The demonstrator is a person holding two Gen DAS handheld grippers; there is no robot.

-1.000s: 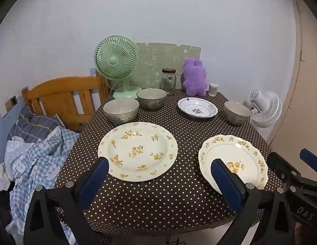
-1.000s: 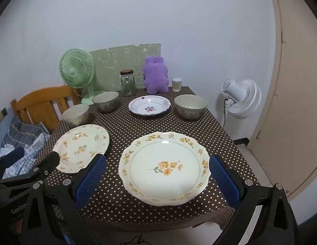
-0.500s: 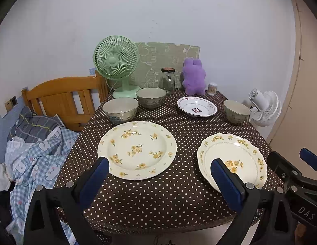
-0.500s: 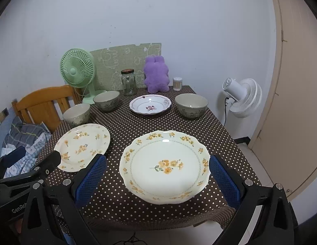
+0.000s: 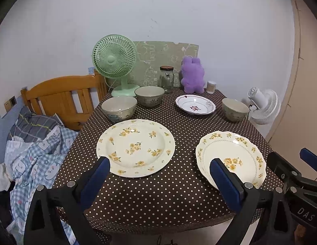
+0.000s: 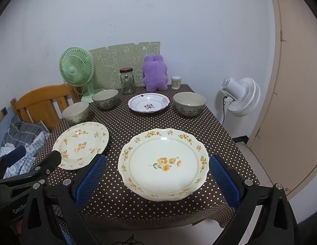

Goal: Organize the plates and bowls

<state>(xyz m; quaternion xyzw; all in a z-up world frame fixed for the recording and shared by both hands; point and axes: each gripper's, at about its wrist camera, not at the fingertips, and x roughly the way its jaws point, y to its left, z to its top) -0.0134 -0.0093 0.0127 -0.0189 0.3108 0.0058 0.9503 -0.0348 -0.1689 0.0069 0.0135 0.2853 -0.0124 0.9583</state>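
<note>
Left gripper point(image 5: 158, 180) held off the near table edge, fingers wide apart and clamped on nothing; round flowered plate point(image 5: 135, 147) just past the tips at 12 o'clock, its near rim close to the left pad. Right gripper point(image 6: 157, 178) likewise spread wide and holding nothing, with the scalloped plate point(image 6: 163, 163) lying between and just beyond its pads, near rim close to the tablecloth point(image 6: 121, 202) edge.

Bare dotted cloth between the two plates and in a strip along the near edge. Farther out at 12 o'clock, three bowls: one bowl point(image 5: 119, 108) at the left edge just behind the round plate, a second bowl point(image 5: 149, 96) behind it toward the middle, a third bowl point(image 5: 235, 109) at the right edge. Small red-patterned dish point(image 5: 195, 107) between the second and third bowls, apart from both. Along the far edge: green fan point(image 5: 114, 59), glass jar point(image 5: 166, 79), purple plush toy point(image 5: 192, 78), small container point(image 5: 211, 87).

Left view alone: bedding point(image 5: 33, 153) at 9 o'clock beside the table, below a wooden headboard point(image 5: 62, 100). Right view alone: open floor point(image 6: 258, 175) at 3 o'clock, a white fan point(image 6: 241, 96) and a door point(image 6: 291, 102) beyond it.
</note>
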